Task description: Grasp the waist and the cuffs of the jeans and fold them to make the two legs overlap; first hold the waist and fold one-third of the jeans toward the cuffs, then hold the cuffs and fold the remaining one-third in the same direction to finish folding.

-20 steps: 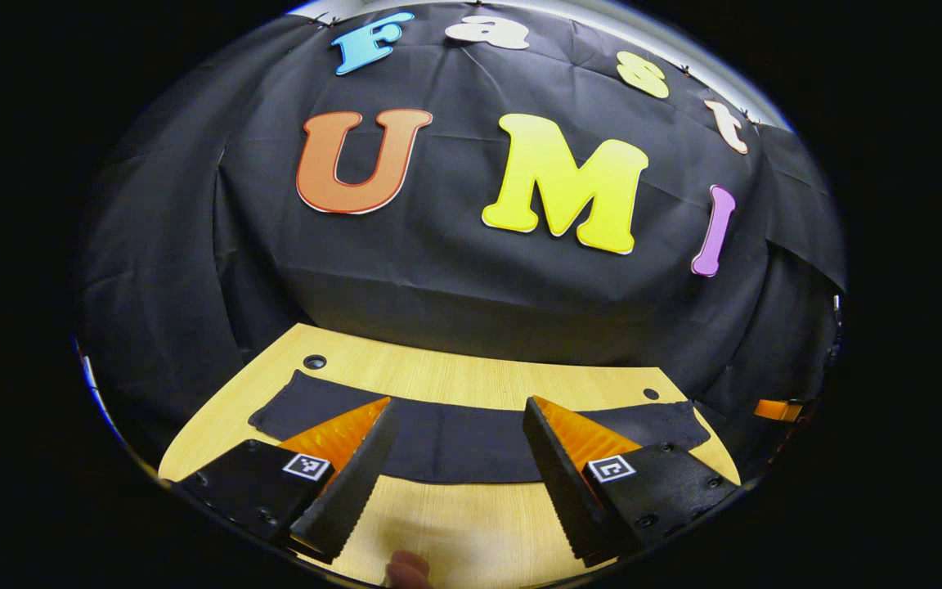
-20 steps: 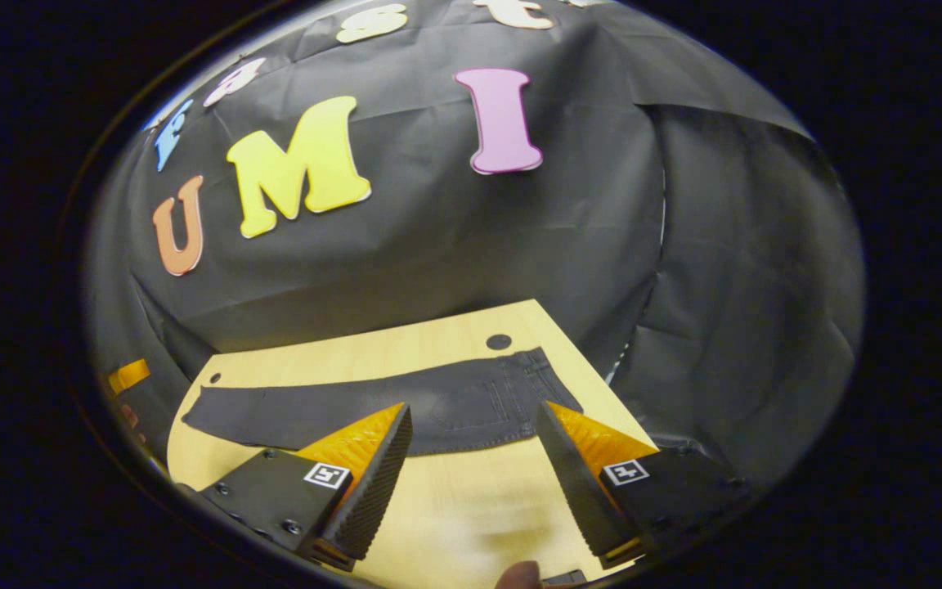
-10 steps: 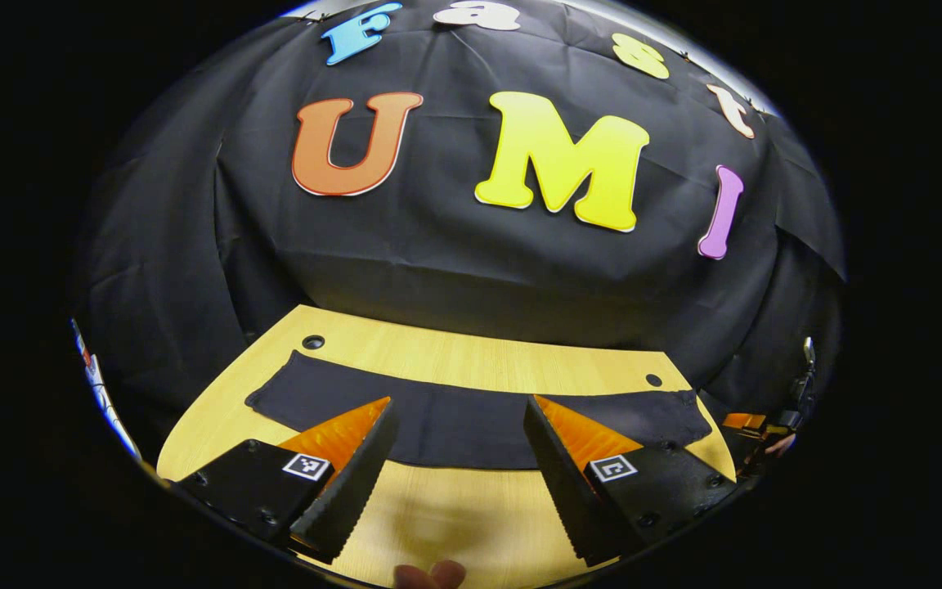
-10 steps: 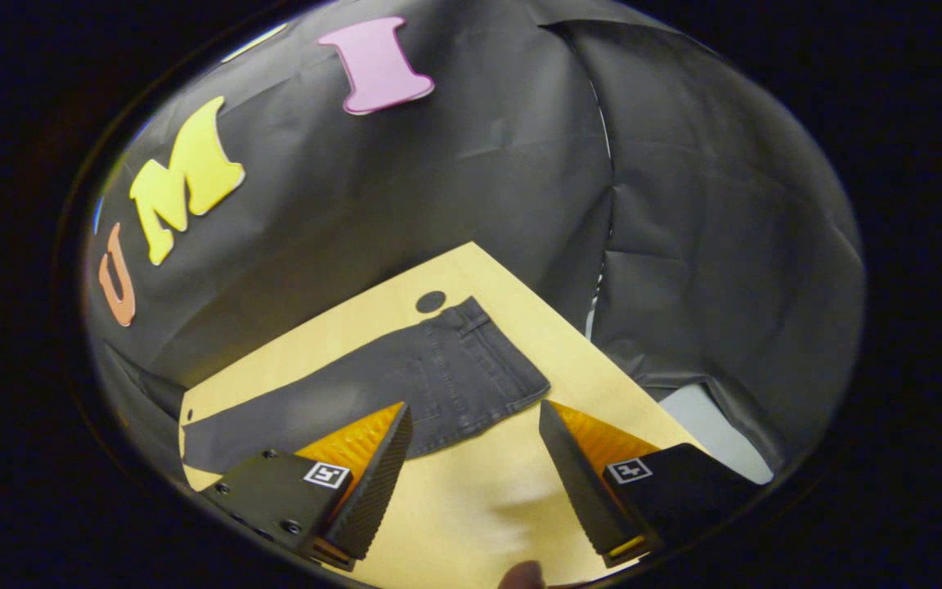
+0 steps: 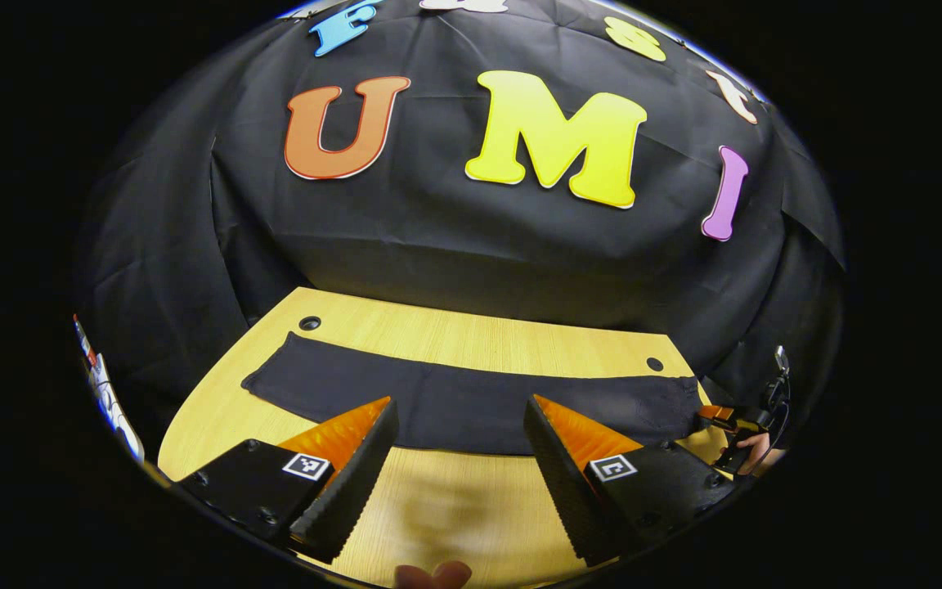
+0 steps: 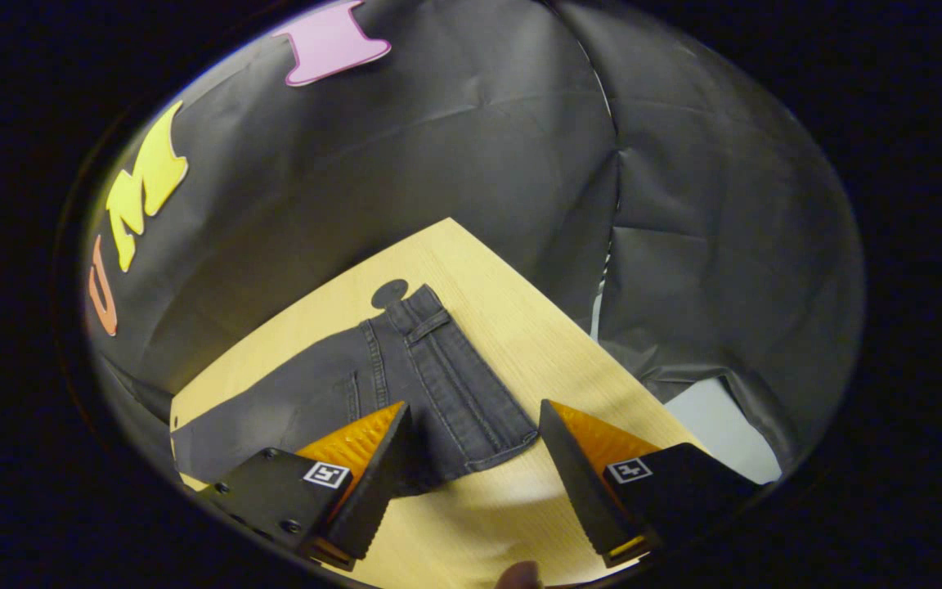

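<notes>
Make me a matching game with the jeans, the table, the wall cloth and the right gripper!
Things:
1. jeans
2. table
3. wall cloth
4. right gripper

Descriptions:
A. open, above the waistband end
B. light wood with round holes
C. hanging behind the table
D. dark, lying flat on the table

Pairs: 1-D, 2-B, 3-C, 4-A

A light wood-grain tabletop (image 5: pixel 471 343) carries dark jeans (image 5: pixel 455 401) laid flat in a long strip across it, waist (image 6: pixel 455 393) near one corner. Round cable holes (image 5: pixel 309 323) sit at its back corners.
</notes>
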Tool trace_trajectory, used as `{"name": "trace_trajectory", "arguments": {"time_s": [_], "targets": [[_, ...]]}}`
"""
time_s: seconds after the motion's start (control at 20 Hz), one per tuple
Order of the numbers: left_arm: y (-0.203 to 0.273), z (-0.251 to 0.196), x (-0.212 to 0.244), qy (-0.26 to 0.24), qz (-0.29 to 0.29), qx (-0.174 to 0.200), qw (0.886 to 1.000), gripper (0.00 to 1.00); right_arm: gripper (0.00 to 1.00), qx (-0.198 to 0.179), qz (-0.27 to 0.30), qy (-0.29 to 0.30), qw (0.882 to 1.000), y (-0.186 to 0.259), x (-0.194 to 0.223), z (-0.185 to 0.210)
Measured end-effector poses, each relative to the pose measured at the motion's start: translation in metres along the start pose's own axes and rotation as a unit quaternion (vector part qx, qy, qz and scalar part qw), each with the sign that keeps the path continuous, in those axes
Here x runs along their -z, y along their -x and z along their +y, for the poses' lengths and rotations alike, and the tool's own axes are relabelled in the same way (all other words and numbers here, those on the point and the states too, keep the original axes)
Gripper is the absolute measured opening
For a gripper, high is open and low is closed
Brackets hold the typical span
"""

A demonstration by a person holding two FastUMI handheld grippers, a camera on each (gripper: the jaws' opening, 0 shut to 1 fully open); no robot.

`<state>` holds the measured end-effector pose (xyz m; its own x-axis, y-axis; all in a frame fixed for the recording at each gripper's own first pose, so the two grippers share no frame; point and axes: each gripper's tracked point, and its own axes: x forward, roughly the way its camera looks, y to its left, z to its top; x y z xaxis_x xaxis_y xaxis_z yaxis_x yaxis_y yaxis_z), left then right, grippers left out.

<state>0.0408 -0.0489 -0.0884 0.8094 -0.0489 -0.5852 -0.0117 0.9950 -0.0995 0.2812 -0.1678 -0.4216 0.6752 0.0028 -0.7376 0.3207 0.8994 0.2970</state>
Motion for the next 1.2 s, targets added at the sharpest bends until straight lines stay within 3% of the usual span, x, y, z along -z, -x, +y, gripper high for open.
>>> {"name": "trace_trajectory", "arguments": {"time_s": [0.15,0.2,0.25,0.3,0.4,0.45,0.5,0.65,0.75,0.85,0.9,0.95,1.2], "targets": [[-0.002,-0.004,0.0,-0.002,0.004,0.0,1.0,0.99,0.98,-0.011,-0.006,-0.014,1.0,-0.005,0.0,0.0],[-0.002,-0.003,0.002,-0.002,0.007,-0.002,1.0,0.99,0.92,-0.009,-0.003,-0.005,1.0,-0.006,0.004,0.0],[-0.003,-0.003,0.004,0.002,0.009,-0.001,1.0,0.99,0.98,-0.003,-0.016,0.011,1.0,-0.005,0.002,0.0],[-0.004,-0.003,0.006,0.01,0.011,0.0,1.0,0.99,0.98,0.002,-0.02,0.033,0.999,-0.009,0.006,-0.001],[-0.006,-0.003,0.009,0.025,0.018,0.0,1.0,0.99,0.81,-0.011,-0.026,0.019,0.999,-0.009,0.008,0.003],[-0.006,-0.001,0.01,0.03,0.021,-0.001,0.999,0.99,0.78,-0.023,-0.017,0.014,0.999,-0.01,0.011,0.009],[-0.005,0.0,0.01,0.033,0.021,-0.002,0.999,0.99,0.68,-0.025,-0.021,0.015,0.999,-0.01,0.01,0.011],[-0.002,0.01,0.005,0.035,0.015,-0.008,0.999,0.99,0.4,-0.011,0.0,0.049,0.999,-0.007,0.009,0.01],[0.001,0.019,0.003,0.037,0.011,-0.011,0.999,0.99,0.22,-0.007,0.005,0.041,0.999,0.001,0.0,0.014],[0.002,0.027,0.004,0.041,0.008,-0.014,0.999,0.99,0.19,-0.011,-0.001,0.033,0.999,0.017,-0.014,0.025],[0.003,0.032,0.006,0.044,0.007,-0.015,0.999,0.99,0.05,-0.012,-0.002,0.036,0.999,0.025,-0.019,0.032],[0.003,0.037,0.007,0.047,0.006,-0.016,0.999,0.99,0.01,-0.014,-0.009,0.045,0.999,0.032,-0.028,0.041],[0.007,0.063,0.008,0.062,-0.012,-0.017,0.998,0.99,0.05,-0.052,-0.047,0.11,0.991,0.087,-0.072,0.126]]}}
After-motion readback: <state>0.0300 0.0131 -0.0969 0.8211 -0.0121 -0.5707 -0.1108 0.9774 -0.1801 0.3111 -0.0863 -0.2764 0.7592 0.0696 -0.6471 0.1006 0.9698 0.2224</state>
